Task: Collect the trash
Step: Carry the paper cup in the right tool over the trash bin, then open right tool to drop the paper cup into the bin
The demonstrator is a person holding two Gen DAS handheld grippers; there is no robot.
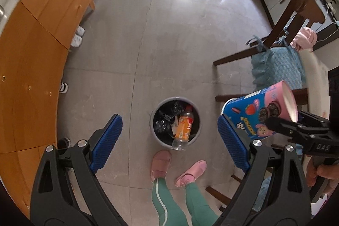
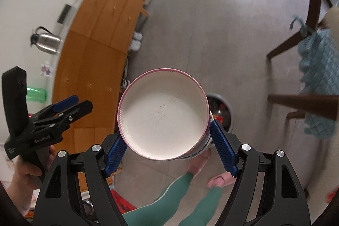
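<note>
Both fisheyes look steeply down from high above the floor [image 1: 169,46] — each along its own fingers — sharing the bin [image 1: 154,120], wooden cabinet [image 1: 42,46] and chair [image 1: 275,35] beyond the fingertips.

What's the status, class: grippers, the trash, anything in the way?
Left gripper open, empty. Right gripper shut on cookie cup, off to one side of trash bin. Bottle sticks out over bin rim; may crowd the drop.

Glossy printed paper cup [image 1: 259,112], clear plastic bottle [image 1: 183,128], polished floor tiles [image 1: 169,35], matt wooden cabinet [image 1: 31,60].
</note>
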